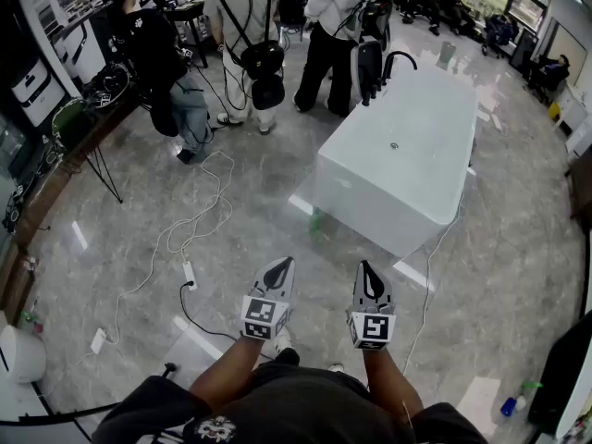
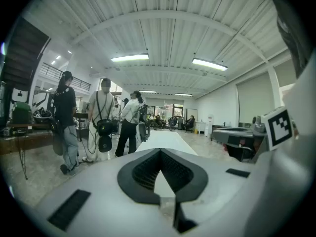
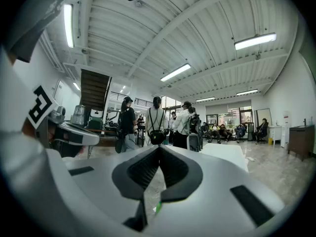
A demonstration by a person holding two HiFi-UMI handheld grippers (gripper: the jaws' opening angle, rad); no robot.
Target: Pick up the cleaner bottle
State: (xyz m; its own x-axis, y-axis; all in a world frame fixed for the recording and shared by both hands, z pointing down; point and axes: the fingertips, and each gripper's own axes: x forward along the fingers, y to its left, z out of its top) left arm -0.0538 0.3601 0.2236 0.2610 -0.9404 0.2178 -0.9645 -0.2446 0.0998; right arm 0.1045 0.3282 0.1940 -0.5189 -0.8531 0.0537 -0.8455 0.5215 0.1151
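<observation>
Bottle [image 1: 316, 220] stands well ahead of closed left tool [image 1: 285, 265] and closed right tool [image 1: 365, 267].

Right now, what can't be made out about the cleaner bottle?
Head view: green bottle by the tub is too small and blurred; label unreadable.
Right gripper view: only a green sliver shows; the shut right tongs hide the rest.
Left gripper view: no bottle visible; left tongs fill the lower frame.

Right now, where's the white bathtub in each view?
Head view: bathtub, upper right of centre.
Left gripper view: bathtub at centre.
Right gripper view: bathtub right of centre.
Shared landmark: person with black crossbody bag, left of the bathtub in every view.
</observation>
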